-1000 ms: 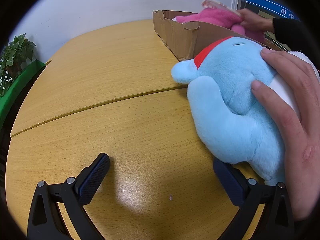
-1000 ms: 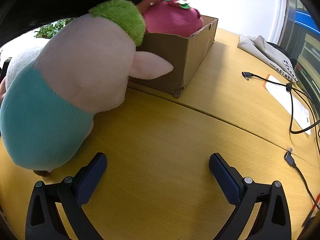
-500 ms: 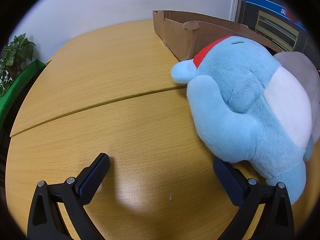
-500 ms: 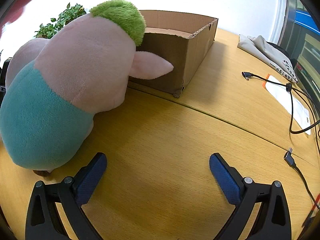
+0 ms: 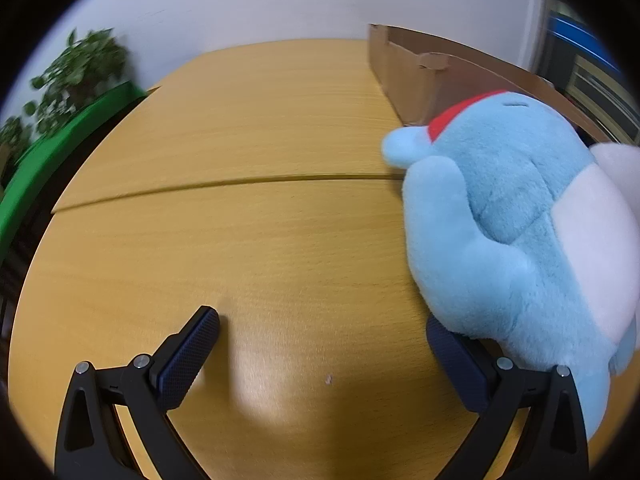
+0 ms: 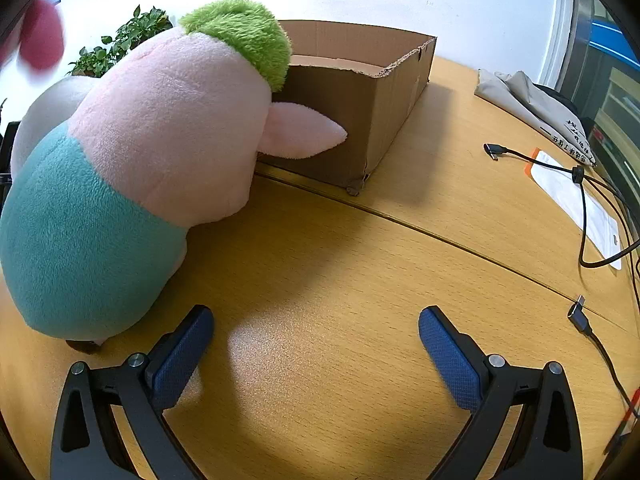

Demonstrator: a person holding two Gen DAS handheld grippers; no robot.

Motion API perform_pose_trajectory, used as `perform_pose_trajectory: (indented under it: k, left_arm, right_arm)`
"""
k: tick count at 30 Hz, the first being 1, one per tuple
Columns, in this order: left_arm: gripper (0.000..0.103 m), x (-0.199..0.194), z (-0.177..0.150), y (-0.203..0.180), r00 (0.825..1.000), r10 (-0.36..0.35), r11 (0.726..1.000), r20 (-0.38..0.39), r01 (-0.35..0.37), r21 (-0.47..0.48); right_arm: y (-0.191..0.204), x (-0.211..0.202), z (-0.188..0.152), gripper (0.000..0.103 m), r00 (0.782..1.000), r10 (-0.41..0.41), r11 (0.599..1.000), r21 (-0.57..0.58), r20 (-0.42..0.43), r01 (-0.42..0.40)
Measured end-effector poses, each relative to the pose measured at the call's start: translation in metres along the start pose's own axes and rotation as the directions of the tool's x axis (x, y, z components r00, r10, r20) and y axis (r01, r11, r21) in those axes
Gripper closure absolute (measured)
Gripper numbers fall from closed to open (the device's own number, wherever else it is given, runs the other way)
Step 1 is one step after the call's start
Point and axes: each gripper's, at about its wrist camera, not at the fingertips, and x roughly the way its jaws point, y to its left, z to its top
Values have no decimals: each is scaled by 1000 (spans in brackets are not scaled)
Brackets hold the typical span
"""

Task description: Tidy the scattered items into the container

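Blue plush toy (image 5: 520,232) lies beside the cardboard box (image 5: 416,80). Left gripper (image 5: 320,344) and right gripper (image 6: 316,344) are both spread wide, holding nothing

Both cameras sit low, close over the wooden table (image 5: 248,240), looking forward between their own fingers. The left view has the cardboard box (image 5: 412,76) far on its right; the right view sees this box (image 6: 360,120) left of centre, nearer.
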Motion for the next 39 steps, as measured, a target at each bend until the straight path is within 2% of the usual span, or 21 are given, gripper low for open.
perform_pose_trajectory:
  k: [39]
  left_arm:
    - [0, -3, -2, 2, 1000, 5, 1000, 0, -5, -4]
  right_arm:
    - [0, -1, 1, 0, 1000, 1, 1000, 2, -2, -1]
